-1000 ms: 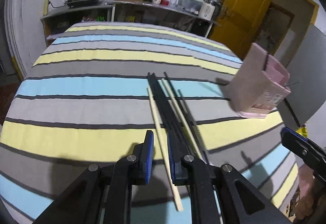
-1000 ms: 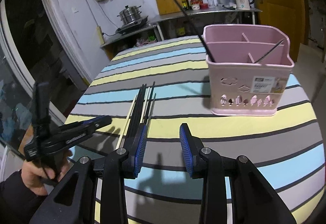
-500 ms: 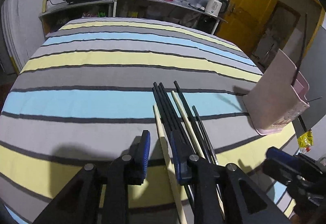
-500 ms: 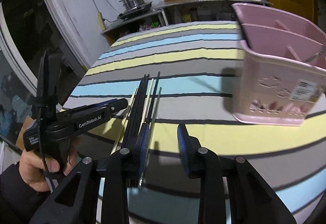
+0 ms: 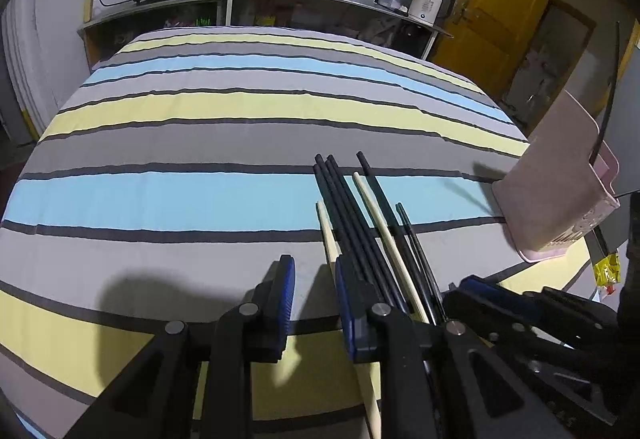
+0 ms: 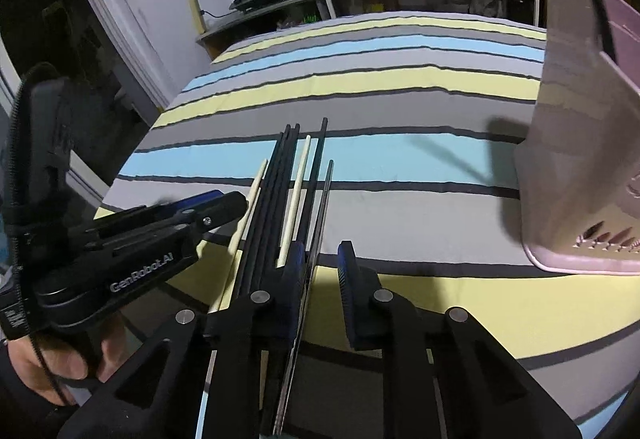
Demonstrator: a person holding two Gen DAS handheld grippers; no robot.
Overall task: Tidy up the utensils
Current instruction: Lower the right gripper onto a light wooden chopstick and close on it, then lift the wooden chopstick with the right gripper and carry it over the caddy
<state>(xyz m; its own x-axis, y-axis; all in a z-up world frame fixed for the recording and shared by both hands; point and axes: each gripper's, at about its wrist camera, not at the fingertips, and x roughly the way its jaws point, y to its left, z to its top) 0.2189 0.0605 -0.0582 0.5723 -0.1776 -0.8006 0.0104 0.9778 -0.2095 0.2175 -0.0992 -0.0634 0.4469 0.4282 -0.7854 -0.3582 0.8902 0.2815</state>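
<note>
Chopsticks [image 5: 362,235], black and pale wood, lie bunched near the striped tablecloth [image 5: 200,143]'s front edge. Left gripper [image 5: 314,293] slightly parted, one pale stick between pads; contact unclear. Right gripper [image 6: 322,275] has just been closing, a thin dark stick beside its left pad, grip not discernible. Pink utensil caddy [image 6: 576,143] near right edge, cut off by the frame.

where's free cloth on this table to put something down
Free: the striped cloth left of the chopsticks and beyond their far tips; also the strip between them and the pink caddy. Crowded: the near edge, where both grippers meet the chopsticks.
</note>
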